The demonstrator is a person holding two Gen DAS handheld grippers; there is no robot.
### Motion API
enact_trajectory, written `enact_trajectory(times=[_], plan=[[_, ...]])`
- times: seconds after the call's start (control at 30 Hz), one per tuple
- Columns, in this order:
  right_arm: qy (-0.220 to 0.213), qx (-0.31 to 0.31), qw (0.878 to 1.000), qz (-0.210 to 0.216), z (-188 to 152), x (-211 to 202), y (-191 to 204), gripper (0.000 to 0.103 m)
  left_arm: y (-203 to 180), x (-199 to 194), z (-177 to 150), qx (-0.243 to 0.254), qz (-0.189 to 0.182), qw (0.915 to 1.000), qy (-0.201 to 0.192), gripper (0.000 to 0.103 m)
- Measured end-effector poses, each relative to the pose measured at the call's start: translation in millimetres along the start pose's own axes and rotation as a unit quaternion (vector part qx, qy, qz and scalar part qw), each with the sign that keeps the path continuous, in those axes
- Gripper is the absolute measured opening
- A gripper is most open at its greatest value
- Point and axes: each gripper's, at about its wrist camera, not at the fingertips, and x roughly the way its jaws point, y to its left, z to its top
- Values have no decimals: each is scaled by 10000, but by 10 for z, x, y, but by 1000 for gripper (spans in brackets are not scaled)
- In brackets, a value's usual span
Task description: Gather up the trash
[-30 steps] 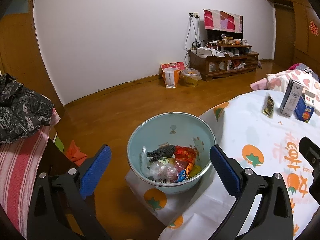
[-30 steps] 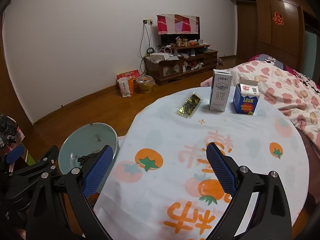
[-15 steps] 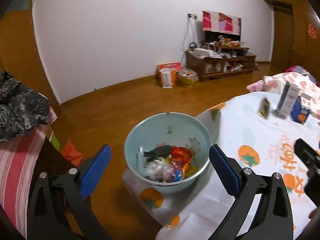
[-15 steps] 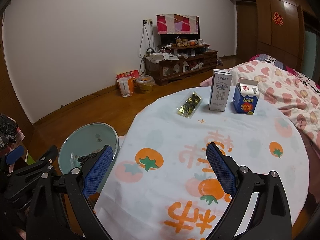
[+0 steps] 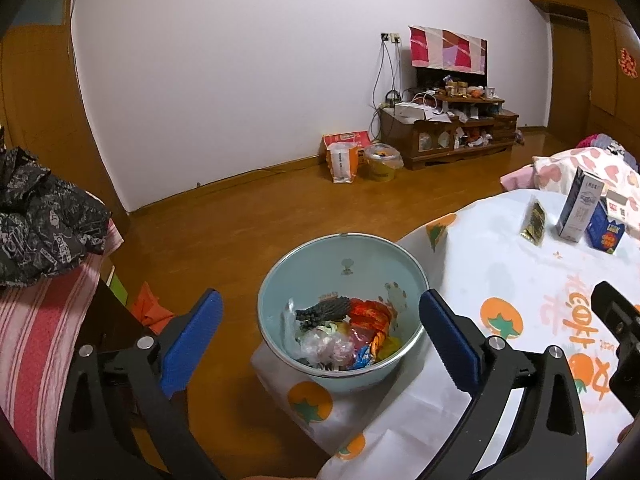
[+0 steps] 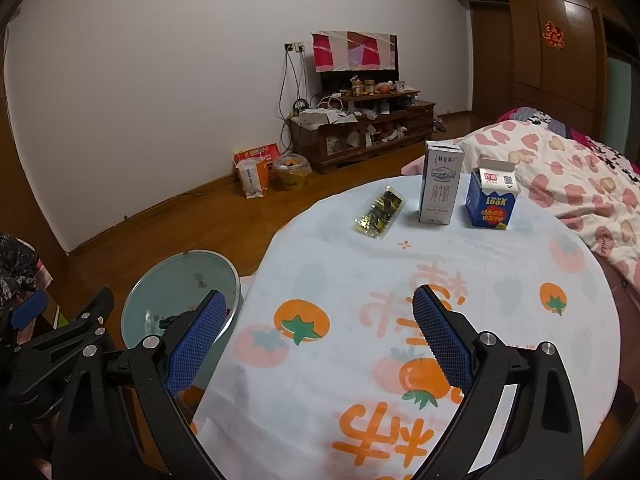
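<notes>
Left gripper [image 5: 320, 334]: jaws spread wide, nothing being held, being hovered over the bowl [image 5: 408, 264], where wrappers [image 5: 340, 332] are being collected.

Right gripper [image 6: 316, 336]: jaws likewise apart and empty, being aimed across the table [image 6: 500, 280].

Trash being left uncollected: foil packet [image 6: 379, 211], milk carton [image 6: 440, 188], blue carton [image 6: 491, 200], all at the far edge.

Risk being judged: upright cartons being toppled by a glancing finger; bowl, being perched at the table's rim, being nudged off.
</notes>
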Motion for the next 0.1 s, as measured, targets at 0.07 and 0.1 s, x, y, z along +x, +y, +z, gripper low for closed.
enact_trajectory(times=[0.07,0.1], plan=[[-1,-2,10000,-5,1,0,3,93,7,-6,-4,-16,-23,10000,10,97],[0,-8,10000,-6,1,0,2,93,10,-13,-1,-28,-22,10000,6,97]])
